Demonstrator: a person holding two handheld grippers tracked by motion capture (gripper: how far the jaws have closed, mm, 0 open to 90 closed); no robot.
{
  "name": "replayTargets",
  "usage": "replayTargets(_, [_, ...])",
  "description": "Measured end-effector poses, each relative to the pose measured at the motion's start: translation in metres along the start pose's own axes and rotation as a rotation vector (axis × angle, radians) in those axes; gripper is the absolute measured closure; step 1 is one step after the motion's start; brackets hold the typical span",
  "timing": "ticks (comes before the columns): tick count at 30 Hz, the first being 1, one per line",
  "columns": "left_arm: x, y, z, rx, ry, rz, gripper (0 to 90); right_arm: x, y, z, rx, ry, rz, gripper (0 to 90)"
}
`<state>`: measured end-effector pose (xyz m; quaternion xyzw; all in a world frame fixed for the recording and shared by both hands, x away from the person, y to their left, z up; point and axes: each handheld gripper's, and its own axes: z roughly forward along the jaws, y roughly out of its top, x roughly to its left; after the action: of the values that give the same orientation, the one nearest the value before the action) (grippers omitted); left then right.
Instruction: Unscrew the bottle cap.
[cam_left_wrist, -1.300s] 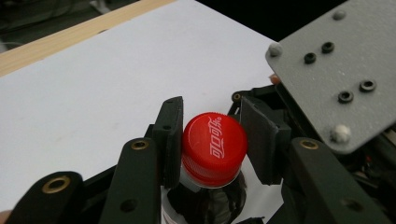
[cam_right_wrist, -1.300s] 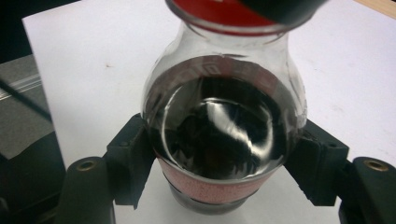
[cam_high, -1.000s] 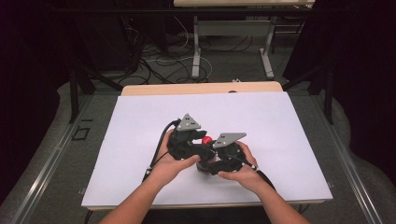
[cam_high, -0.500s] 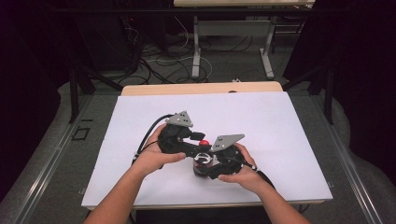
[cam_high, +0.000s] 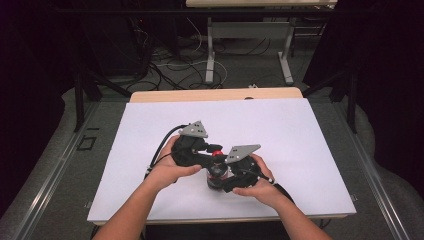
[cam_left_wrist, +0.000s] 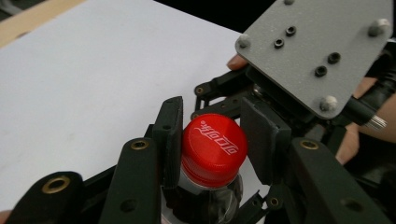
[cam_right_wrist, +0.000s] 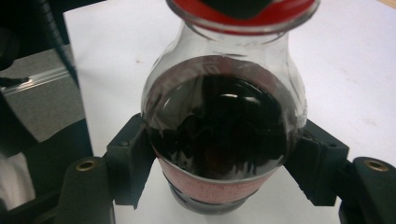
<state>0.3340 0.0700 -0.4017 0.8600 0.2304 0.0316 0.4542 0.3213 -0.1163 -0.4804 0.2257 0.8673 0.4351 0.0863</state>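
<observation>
Since a second ago, the left gripper (cam_left_wrist: 212, 144) has just closed its jaws onto the one red ribbed plastic cap (cam_left_wrist: 214, 148). One small clear bottle of dark liquid (cam_right_wrist: 219, 135) stands near the white table's (cam_high: 300, 135) front edge, its body clamped by the right gripper (cam_right_wrist: 219, 163).

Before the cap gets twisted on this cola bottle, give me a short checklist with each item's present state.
1. Right gripper clamped on the bottle body: ok.
2. Left gripper jaws, which have just been closing, bracket the red cap: ok.
3. Both left pads pressing the cap: ok.
4. Bottle base flat on the white table: cannot tell.
5. Cap still seated on the neck: ok.
</observation>
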Motion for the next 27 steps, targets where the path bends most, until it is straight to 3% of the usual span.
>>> replayTargets(6, [-0.015, 0.000, 0.009, -0.041, 0.165, -0.067, 61.3, -0.002, -0.001, 0.000, 0.003, -0.070, 0.024, 30.4])
replayTargets(7, [-0.017, 0.001, 0.010, -0.040, 0.188, -0.064, 61.3, -0.001, -0.001, 0.001, 0.003, -0.081, 0.038, 30.4])
replayTargets(12, [-0.026, -0.001, 0.016, -0.085, 0.271, -0.102, 61.3, -0.002, -0.002, 0.001, 0.006, -0.119, 0.048, 30.4])
replayTargets(15, [-0.023, -0.001, 0.015, -0.081, 0.246, -0.093, 60.8, -0.003, -0.002, 0.000, 0.014, -0.105, 0.046, 30.4])
replayTargets(21, [-0.012, 0.001, 0.003, -0.078, 0.115, -0.086, 50.5, -0.004, -0.002, -0.002, -0.010, -0.073, 0.045, 30.4])
replayTargets(24, [-0.006, 0.003, -0.004, -0.040, 0.055, -0.050, 46.4, -0.005, -0.001, -0.003, -0.018, -0.040, 0.033, 30.4])
replayTargets(27, [0.000, 0.004, -0.008, -0.034, 0.005, -0.006, 46.6, -0.004, -0.001, -0.005, -0.027, -0.016, 0.026, 30.3])
